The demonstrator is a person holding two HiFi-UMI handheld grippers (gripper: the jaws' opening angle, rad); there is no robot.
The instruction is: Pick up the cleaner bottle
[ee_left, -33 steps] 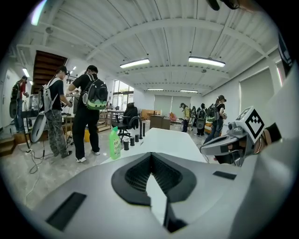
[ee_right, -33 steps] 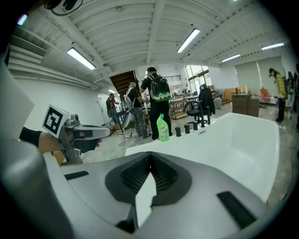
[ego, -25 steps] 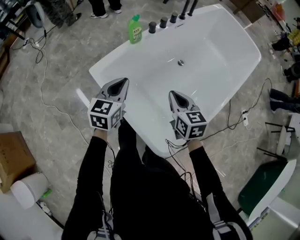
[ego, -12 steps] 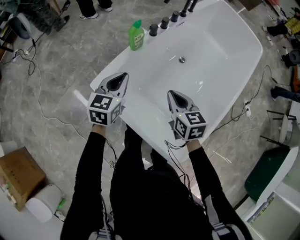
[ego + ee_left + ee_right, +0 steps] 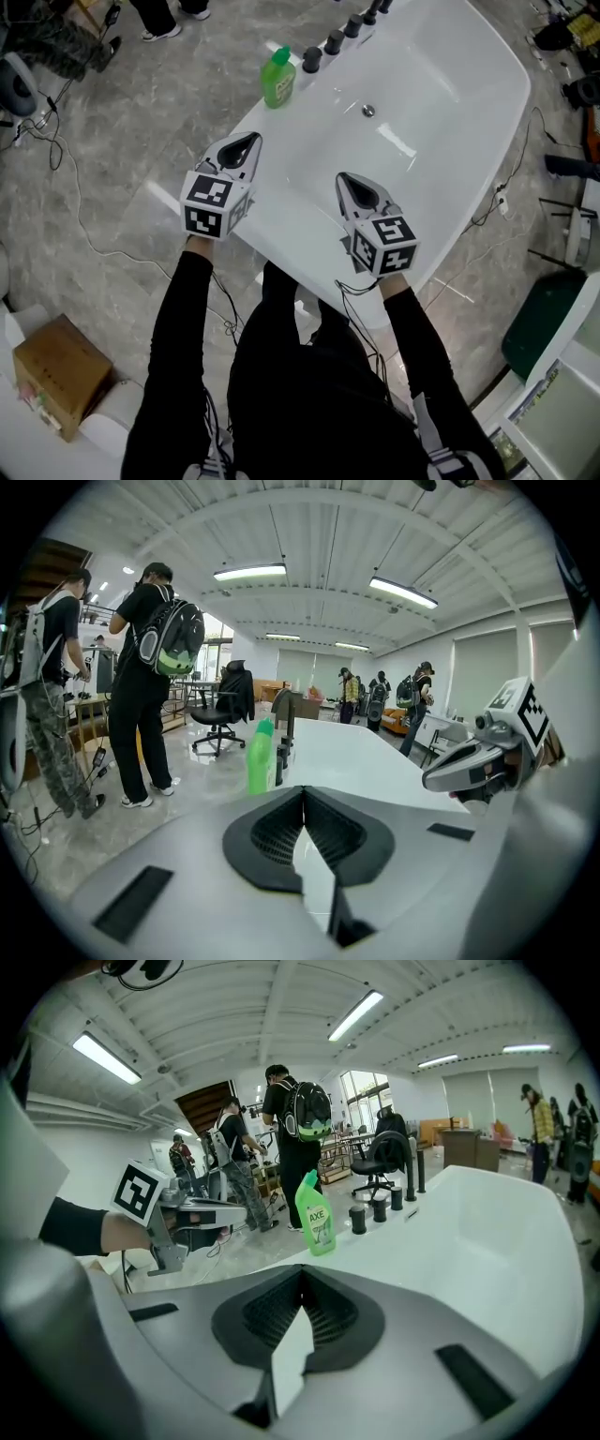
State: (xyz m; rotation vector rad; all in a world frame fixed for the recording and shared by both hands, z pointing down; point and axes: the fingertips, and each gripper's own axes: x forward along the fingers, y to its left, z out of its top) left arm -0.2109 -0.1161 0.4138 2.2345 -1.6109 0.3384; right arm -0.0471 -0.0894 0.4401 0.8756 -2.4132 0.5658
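Observation:
The green cleaner bottle (image 5: 278,79) stands upright on the rim of the white bathtub (image 5: 469,112), at its far left next to the black tap knobs. It also shows in the left gripper view as the bottle (image 5: 260,757) ahead and slightly left, and in the right gripper view as the bottle (image 5: 316,1213) ahead. My left gripper (image 5: 249,143) hovers over the tub's near left rim, shut and empty, well short of the bottle. My right gripper (image 5: 350,182) hangs over the tub's near end, jaws together, nothing held.
Black tap knobs (image 5: 333,42) and a spout line the rim right of the bottle. A drain (image 5: 368,111) sits in the tub floor. Cables (image 5: 66,187) trail on the marble floor, a cardboard box (image 5: 58,373) lies at lower left, and people (image 5: 141,677) stand beyond the tub.
Both grippers have moved forward over the tub toward the bottle end. Their jaws stayed shut throughout.

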